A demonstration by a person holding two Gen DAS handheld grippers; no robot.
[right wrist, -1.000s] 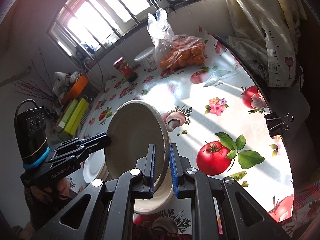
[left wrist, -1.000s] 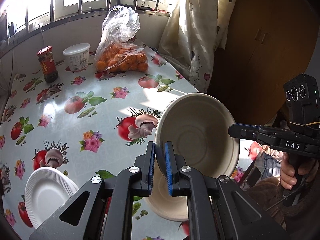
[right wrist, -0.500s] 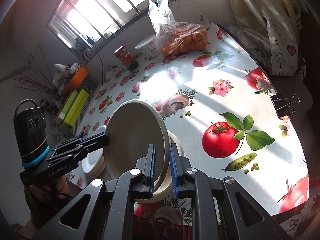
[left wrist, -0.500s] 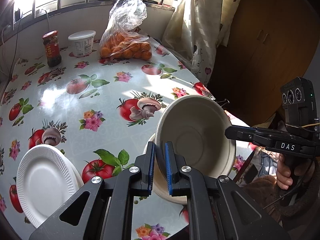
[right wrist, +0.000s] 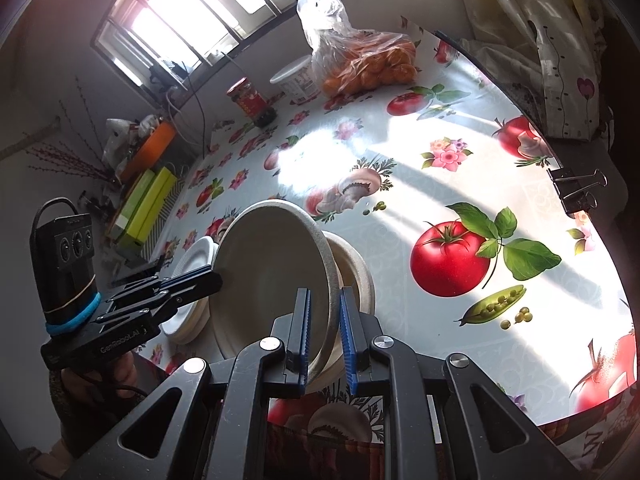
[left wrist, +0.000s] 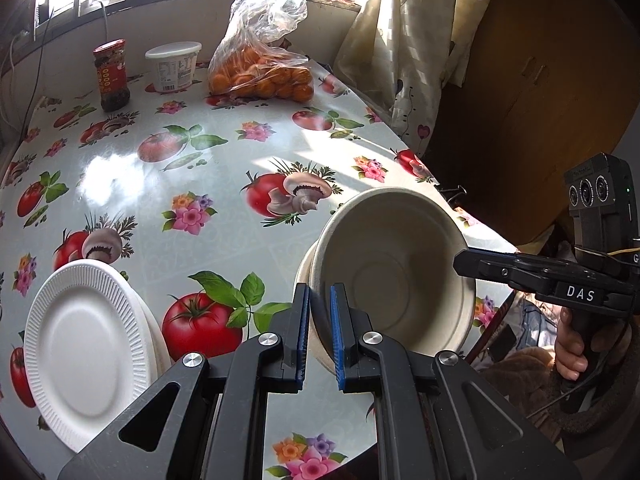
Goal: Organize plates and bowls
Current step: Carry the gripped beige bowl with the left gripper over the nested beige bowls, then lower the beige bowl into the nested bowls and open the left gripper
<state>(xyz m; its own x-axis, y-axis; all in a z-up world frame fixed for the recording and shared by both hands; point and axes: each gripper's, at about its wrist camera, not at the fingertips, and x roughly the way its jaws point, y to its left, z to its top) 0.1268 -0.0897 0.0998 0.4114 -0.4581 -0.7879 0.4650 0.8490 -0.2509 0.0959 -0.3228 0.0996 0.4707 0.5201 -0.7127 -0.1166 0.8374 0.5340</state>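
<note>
A beige paper bowl (left wrist: 394,276) is held tilted between both grippers, just above a second bowl (left wrist: 305,276) that sits on the table. My left gripper (left wrist: 319,334) is shut on the bowl's near rim. My right gripper (right wrist: 324,338) is shut on the opposite rim, and the bowl (right wrist: 272,276) shows there with the lower bowl (right wrist: 356,276) beside it. A stack of white paper plates (left wrist: 86,354) lies at the table's front left; it also shows in the right wrist view (right wrist: 192,264).
A bag of oranges (left wrist: 264,68), a white tub (left wrist: 173,65) and a red-lidded jar (left wrist: 112,76) stand at the far edge by the window. A binder clip (right wrist: 576,188) grips the tablecloth at the right edge. A curtain (left wrist: 404,52) hangs at the right.
Both grippers have lowered the tilted bowl toward the bowl on the table and drawn back toward the front edge. Both grips stay shut.
</note>
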